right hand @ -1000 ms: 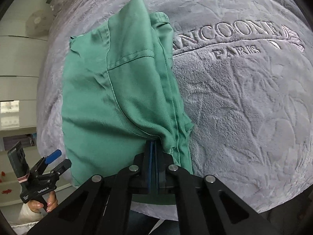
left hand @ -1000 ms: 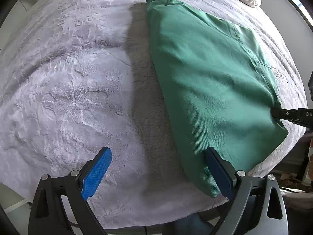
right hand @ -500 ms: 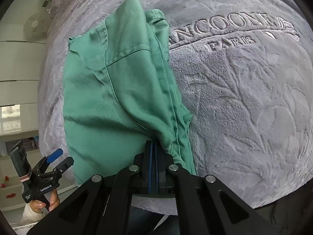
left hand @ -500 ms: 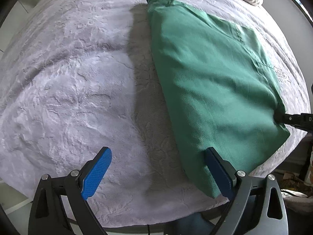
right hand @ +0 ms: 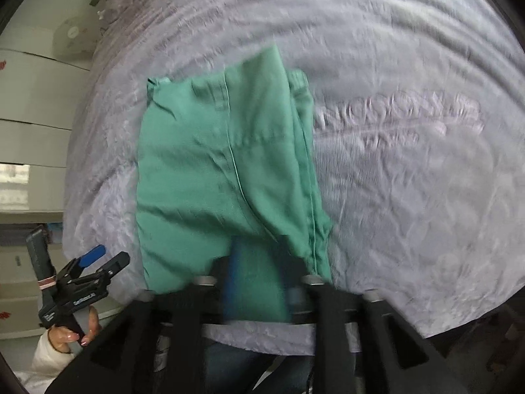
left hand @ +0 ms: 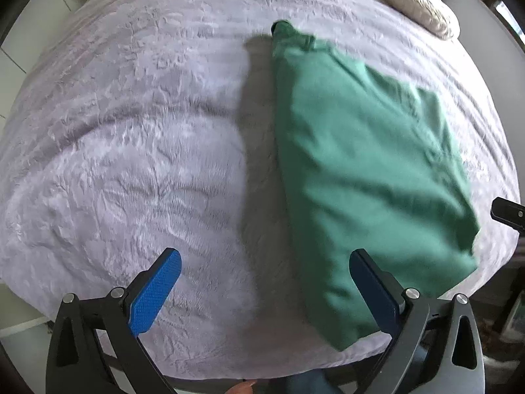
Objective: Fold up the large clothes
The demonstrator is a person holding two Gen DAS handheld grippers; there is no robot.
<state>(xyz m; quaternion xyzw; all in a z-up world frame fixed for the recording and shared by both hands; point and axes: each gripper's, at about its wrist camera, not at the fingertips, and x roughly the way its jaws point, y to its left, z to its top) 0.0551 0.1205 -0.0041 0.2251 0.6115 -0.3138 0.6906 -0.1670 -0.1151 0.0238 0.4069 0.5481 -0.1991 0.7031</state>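
Pale lilac plush bedding covers a bed and fills both views; embossed lettering, too blurred to be read, is seen on it to the right of the garment in the right wrist view; a cream pillow lies at the far edge. A folded green garment is laid flat on the bedding, narrow at its far end and broad near the bed's front edge; seams and a hem are seen on it in the right wrist view. The left gripper is held above the bed with its blue pads spread to their widest; nothing is gripped, though the right pad is seen over the garment's near corner. The right gripper is blurred; its jaws are opening, with green cloth seen between the pads but not pressed by them. The left gripper is also seen in the right wrist view, held in a hand with a white sleeve.
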